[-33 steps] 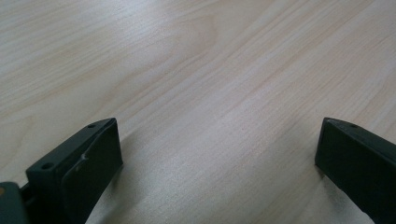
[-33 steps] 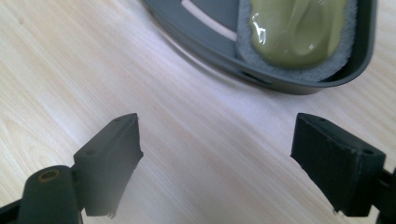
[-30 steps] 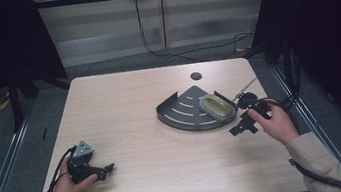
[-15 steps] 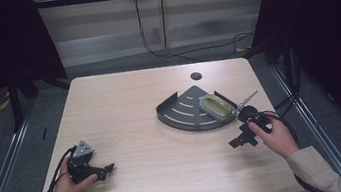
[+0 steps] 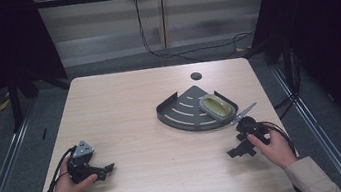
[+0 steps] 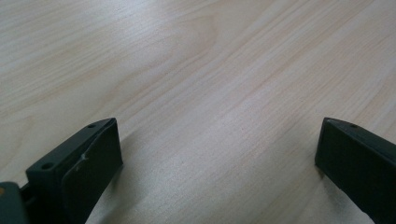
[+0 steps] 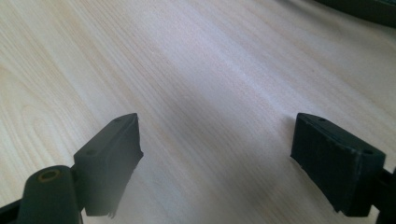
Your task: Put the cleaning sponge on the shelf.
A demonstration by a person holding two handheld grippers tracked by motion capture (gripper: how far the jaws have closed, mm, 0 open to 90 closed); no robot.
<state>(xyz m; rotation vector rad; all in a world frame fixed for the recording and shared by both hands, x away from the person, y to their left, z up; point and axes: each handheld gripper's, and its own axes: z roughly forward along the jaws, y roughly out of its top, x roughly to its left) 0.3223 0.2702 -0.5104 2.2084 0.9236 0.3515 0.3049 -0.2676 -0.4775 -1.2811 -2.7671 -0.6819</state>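
Note:
A dark grey quarter-round tray (image 5: 181, 112) lies right of the table's middle, and an olive oval dish (image 5: 217, 106) rests on its right part. My right gripper (image 5: 237, 151) sits low near the front right, below the tray, open with bare wood between its jaws. In the right gripper view the right gripper (image 7: 215, 158) stands wide over the tabletop, with the tray's dark edge (image 7: 364, 9) at the top right corner. My left gripper (image 5: 104, 171) rests at the front left, open; in the left gripper view the left gripper (image 6: 217, 154) has only wood grain between its jaws.
A round hole (image 5: 196, 76) is cut in the light wooden table (image 5: 124, 107) near its far edge. Cables (image 5: 172, 50) run along the floor behind. Metal rails (image 5: 1, 165) flank the table on both sides.
My right gripper has drawn back from the tray's right side toward the front edge and sunk closer to the tabletop. The left gripper has stayed where it was.

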